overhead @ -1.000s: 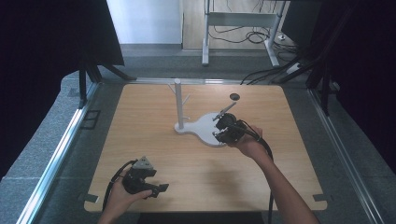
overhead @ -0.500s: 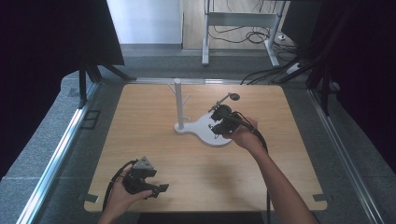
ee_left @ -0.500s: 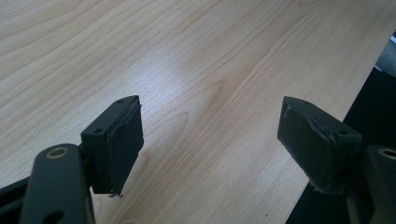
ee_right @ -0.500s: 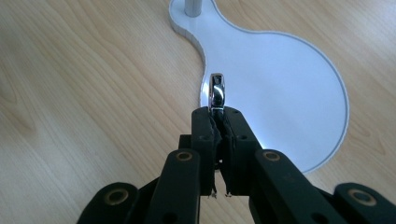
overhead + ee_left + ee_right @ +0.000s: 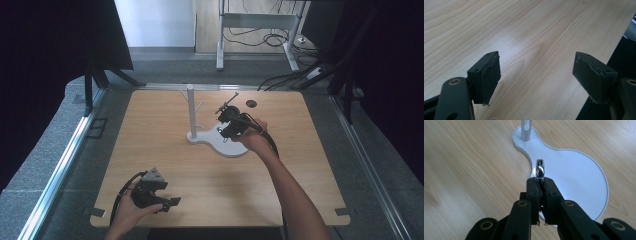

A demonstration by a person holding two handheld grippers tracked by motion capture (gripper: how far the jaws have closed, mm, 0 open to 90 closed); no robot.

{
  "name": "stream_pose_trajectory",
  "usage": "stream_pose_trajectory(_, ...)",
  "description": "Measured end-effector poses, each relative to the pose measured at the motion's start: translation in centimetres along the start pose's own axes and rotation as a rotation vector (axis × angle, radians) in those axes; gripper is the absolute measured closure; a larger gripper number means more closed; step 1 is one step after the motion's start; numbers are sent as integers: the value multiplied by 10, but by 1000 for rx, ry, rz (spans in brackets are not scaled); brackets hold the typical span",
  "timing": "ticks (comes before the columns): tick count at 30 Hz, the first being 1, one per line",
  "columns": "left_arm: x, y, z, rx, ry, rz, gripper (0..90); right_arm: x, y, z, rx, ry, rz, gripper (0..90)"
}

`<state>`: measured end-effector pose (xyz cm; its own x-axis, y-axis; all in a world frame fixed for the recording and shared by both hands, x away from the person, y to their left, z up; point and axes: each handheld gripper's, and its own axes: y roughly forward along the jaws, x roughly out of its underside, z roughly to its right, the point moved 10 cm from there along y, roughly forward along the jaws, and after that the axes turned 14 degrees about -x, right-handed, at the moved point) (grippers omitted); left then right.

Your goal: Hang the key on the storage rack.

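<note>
A white stand has a pear-shaped base (image 5: 235, 149) and an upright post (image 5: 190, 107) with small pegs. My right gripper (image 5: 222, 127) hovers over the round part of the base, pointing towards the post. In the right gripper view its jaws (image 5: 540, 182) are shut on a small shiny silver ring (image 5: 540, 168), which sticks up past the tips above the base (image 5: 579, 177), with the post (image 5: 526, 127) ahead. My left gripper (image 5: 170, 202) rests near the table's front edge, open, with bare wood between its pads (image 5: 489, 75).
The wooden table (image 5: 150, 150) has a small black round object (image 5: 251, 103) at the back right. Metal rails run along both sides. The table's front edge lies just right of the left gripper's pad (image 5: 596, 75). Cables trail from both grippers.
My right gripper has moved up and to the left in the high view, closer to the post, still shut on the ring. The left gripper has stayed put.
</note>
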<state>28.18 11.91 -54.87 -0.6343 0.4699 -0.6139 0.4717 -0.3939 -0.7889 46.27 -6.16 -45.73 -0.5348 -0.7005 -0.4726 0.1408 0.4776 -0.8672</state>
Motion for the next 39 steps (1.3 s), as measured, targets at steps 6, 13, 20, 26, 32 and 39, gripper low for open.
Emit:
stream_pose_trajectory(6,0,1,1,2,4,-3,228,-5,1,8,7,15,3,841)
stream_pose_trajectory(13,0,0,1,3,5,-1,227,-10,3,11,10,21,-9,840)
stream_pose_trajectory(20,1,1,3,13,13,-7,231,-18,6,15,20,27,-3,841)
stream_pose_trajectory(26,0,0,3,12,10,0,230,-25,7,18,23,30,-7,841)
stream_pose_trajectory(32,-1,-2,2,10,2,7,229,-32,8,24,29,46,-5,840)
stream_pose_trajectory(39,-1,-2,2,11,3,8,229,-39,9,30,39,52,6,841)
